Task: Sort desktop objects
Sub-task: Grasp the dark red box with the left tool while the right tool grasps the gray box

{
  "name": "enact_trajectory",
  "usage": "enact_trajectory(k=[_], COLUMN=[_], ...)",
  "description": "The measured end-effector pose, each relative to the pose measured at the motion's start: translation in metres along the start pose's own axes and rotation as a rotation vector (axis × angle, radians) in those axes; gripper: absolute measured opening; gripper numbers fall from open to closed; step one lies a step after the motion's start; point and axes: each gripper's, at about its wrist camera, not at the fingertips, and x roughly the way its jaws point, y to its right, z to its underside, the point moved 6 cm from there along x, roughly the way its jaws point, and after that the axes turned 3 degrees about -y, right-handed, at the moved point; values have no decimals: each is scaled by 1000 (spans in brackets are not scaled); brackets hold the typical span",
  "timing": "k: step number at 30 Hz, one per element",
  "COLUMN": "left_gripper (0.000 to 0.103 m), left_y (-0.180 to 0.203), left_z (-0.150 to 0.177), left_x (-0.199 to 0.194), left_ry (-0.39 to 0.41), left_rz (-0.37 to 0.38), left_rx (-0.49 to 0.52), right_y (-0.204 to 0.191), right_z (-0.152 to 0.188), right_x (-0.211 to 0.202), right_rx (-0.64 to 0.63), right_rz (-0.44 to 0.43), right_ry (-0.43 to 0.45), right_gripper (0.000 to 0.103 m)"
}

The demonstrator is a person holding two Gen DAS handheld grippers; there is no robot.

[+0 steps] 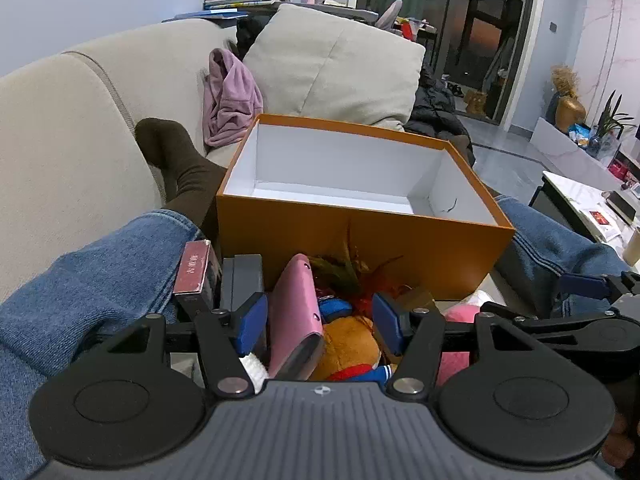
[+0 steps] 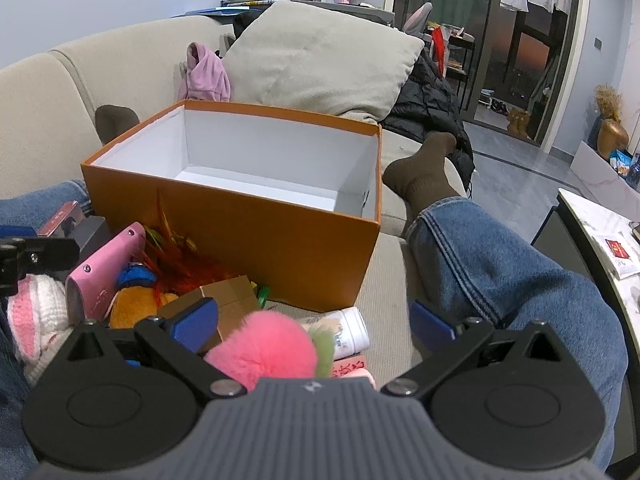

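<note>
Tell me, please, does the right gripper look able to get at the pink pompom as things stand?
Probably yes. The right gripper is open, and the pompom lies on top of the pile just before its fingers, with nothing over it. The carton beside it might crowd one finger.

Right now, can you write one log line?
left tongs: open over pink case | right tongs: open, nothing held | orange box: empty

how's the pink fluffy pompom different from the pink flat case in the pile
The pink pompom is round and furry; the pink case is flat, smooth and stiff, with small rivets.
The pompom is a hot, saturated pink; the case is a paler, dusty pink.
The pompom lies between the open right gripper's fingers; the case leans tilted between the open left gripper's fingers.
Both sit in the clutter in front of the orange box.
</note>
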Motion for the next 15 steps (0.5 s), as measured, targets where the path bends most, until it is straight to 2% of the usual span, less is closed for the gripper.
enact_trajectory(k=[15], left_gripper=[68], left_y=[-5], left_z=[0], left_x=[1], left_ry=[-18], left_rz=[-15], left_rx=[-9], right_y=[0], right_z=[3], right_x=[3], right_rx=[7], right_rz=[-18], right_ry=[-25], right_gripper=[102])
